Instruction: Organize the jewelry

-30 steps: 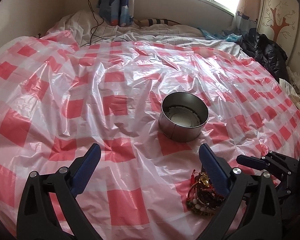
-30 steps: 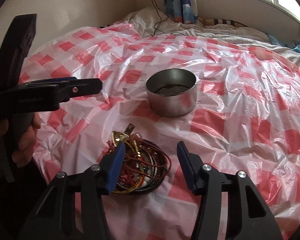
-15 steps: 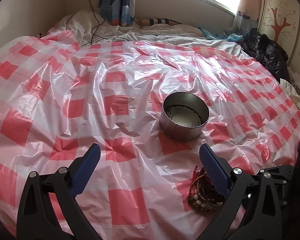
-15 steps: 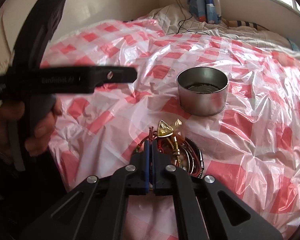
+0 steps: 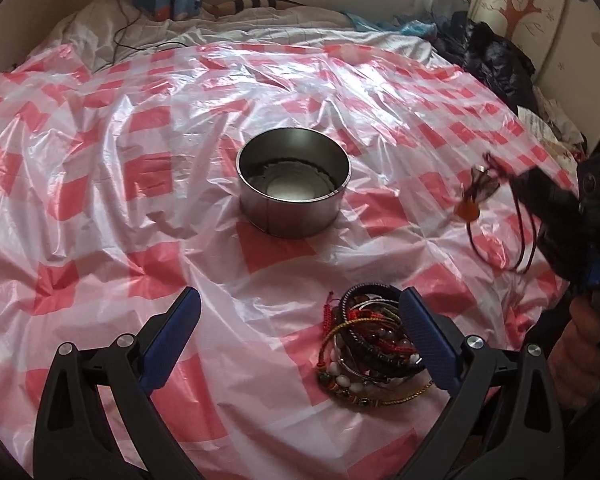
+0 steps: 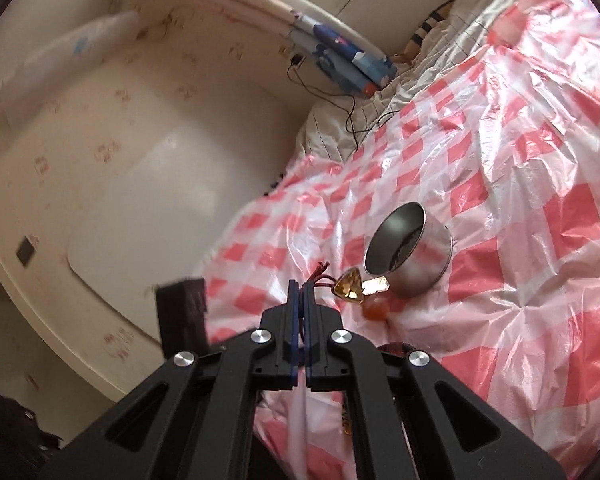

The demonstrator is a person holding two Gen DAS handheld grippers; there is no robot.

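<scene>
Right hand-held gripper (image 6: pixel 302 292): jaws fully closed, pinching dark red cord necklace w/ gold triangular pendant + orange bead (image 6: pixel 350 290), lifted clear of the bed, pendant dangling in air nr round stainless steel tin (image 5: pixel 294 182). Left hand-held gripper (image 5: pixel 300 334): jaws wide open, nothing gripped, low over tangled pile of beaded bracelets + red/gold cords (image 5: pixel 370 346), right finger just beside it. Tin sits upright mid red-and-white checked plastic sheet (image 5: pixel 140 184) on the bed, apart from pile.
</scene>
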